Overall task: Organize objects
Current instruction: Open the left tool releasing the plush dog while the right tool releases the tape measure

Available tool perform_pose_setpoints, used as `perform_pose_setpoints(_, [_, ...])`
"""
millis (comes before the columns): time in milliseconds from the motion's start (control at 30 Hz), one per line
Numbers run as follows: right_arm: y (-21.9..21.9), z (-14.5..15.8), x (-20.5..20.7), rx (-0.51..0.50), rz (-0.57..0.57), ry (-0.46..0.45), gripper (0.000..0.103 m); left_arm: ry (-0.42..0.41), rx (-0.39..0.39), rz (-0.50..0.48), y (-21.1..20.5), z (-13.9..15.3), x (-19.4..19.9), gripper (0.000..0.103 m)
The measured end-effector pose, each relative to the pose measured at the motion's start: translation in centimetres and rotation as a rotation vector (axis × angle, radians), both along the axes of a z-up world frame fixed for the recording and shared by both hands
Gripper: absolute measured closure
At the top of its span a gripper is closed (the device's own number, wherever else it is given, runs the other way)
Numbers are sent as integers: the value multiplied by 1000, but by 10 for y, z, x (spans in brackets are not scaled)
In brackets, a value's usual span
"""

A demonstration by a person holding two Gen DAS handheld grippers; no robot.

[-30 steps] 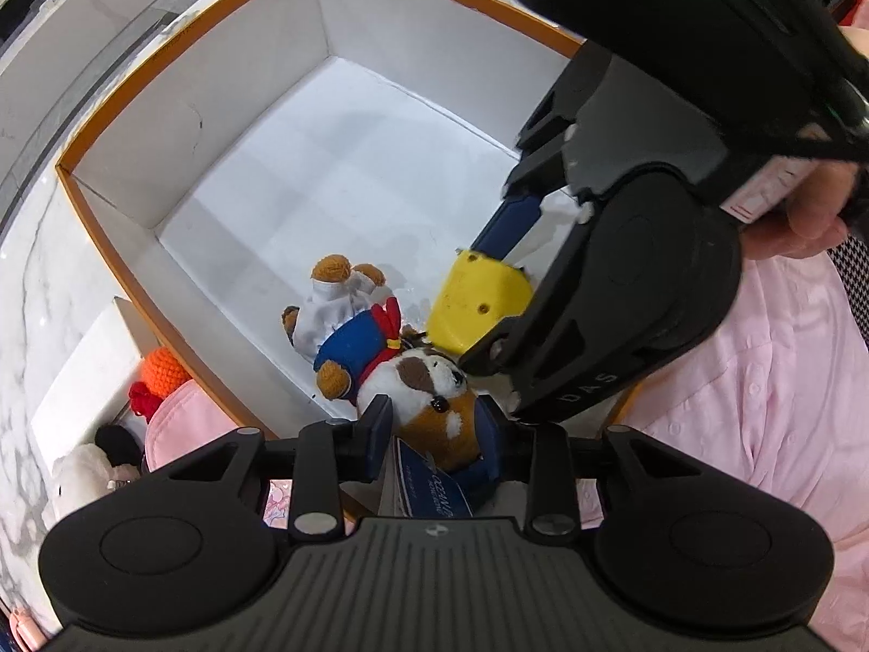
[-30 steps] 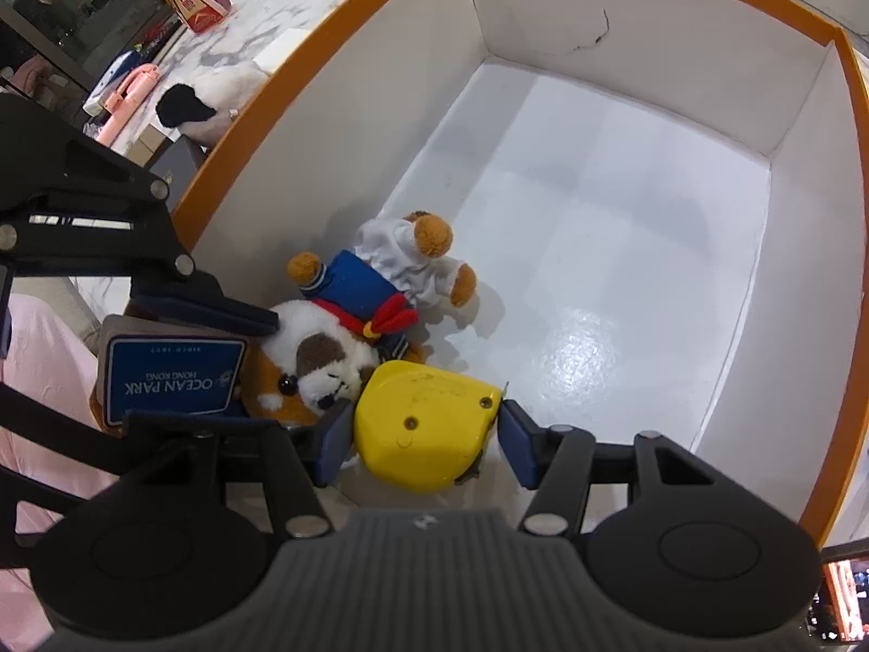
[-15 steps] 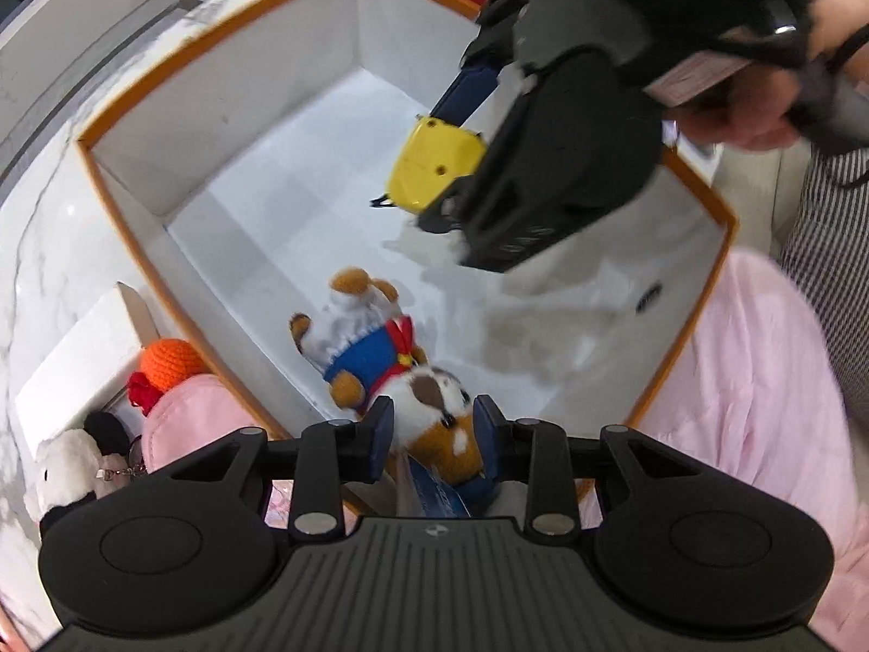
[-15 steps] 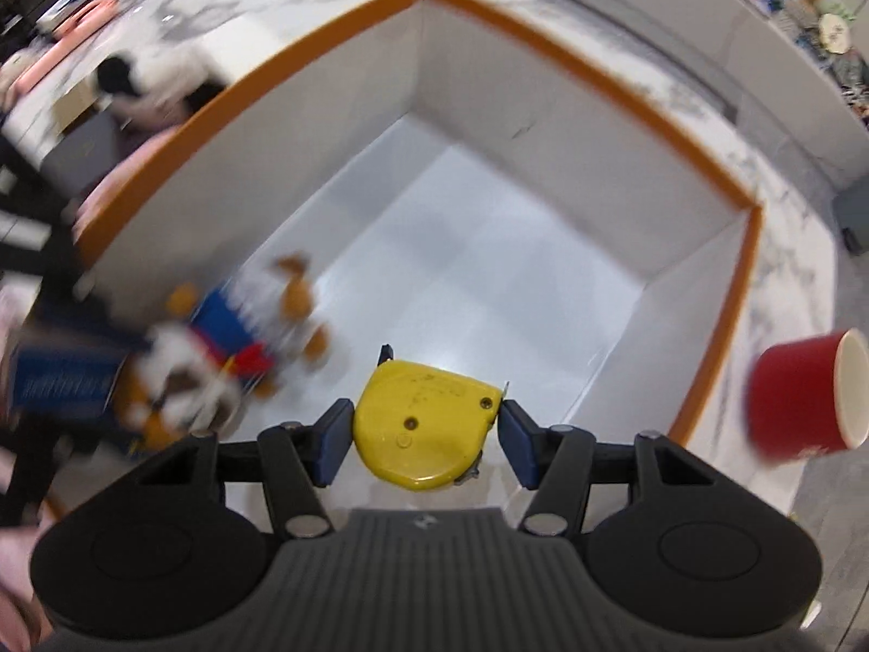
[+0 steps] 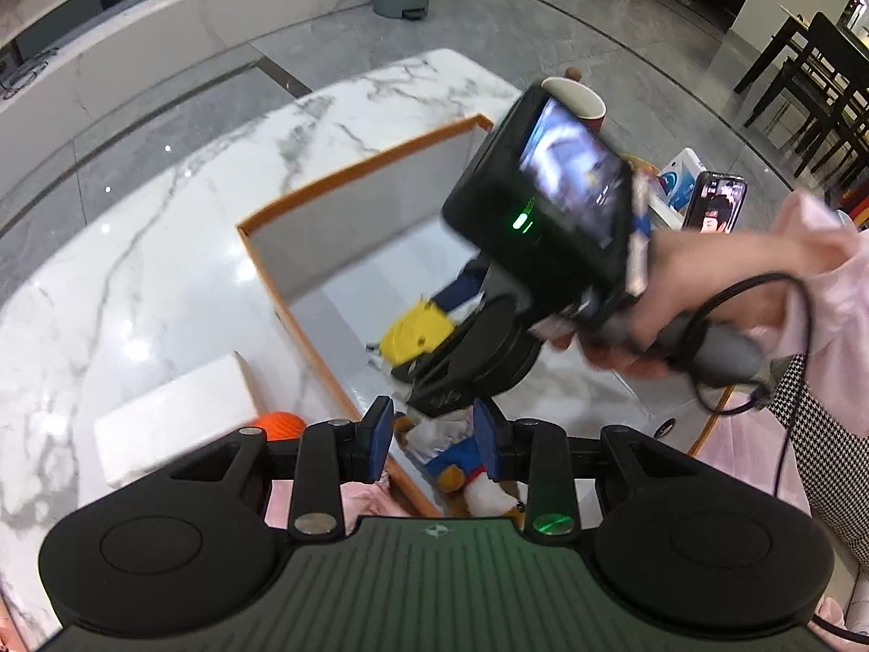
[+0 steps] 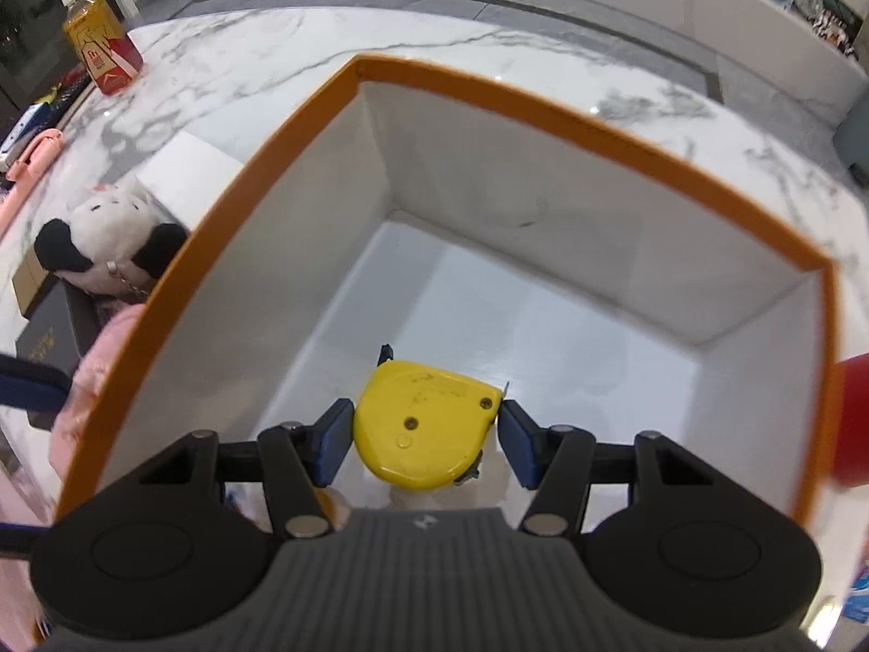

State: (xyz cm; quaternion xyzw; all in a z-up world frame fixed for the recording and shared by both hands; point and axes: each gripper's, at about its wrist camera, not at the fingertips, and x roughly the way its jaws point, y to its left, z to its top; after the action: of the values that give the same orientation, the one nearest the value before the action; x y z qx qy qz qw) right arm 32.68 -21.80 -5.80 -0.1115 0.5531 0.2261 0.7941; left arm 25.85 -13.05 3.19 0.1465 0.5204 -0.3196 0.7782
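While the big white cardboard box with the orange rim (image 6: 641,125) lies open under me on the white marble table (image 5: 136,271), I judge the step in hand is carrying the yellow plastic tape measure (image 6: 429,429) into it. My right gripper (image 6: 426,434) has its blue pads pressed on the tape's two sides, above the box's bare white floor; next I should lower it clear of the walls, then part the jaws. My left gripper (image 5: 434,443) stands narrowly parted and empty, above the small stuffed toy in blue and white (image 5: 453,456) lying in the near corner. Outside the left wall sits a black-and-white plush (image 6: 108,239); a red cup (image 6: 852,418) stands just beyond the right wall.
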Motion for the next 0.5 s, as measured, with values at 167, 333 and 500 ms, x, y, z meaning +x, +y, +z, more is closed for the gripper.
perform_pose_setpoints(167, [16,-19,7,46,-15,46,43,-4,27,12,4,-6,6,65])
perform_pose_setpoints(333, [22,-29,8,85,-40,88,42,7,36,22,8,-9,6,65])
perform_pose_setpoints(500, [12,-25,7,140,-58,87,35,10,37,27,9,-12,6,65])
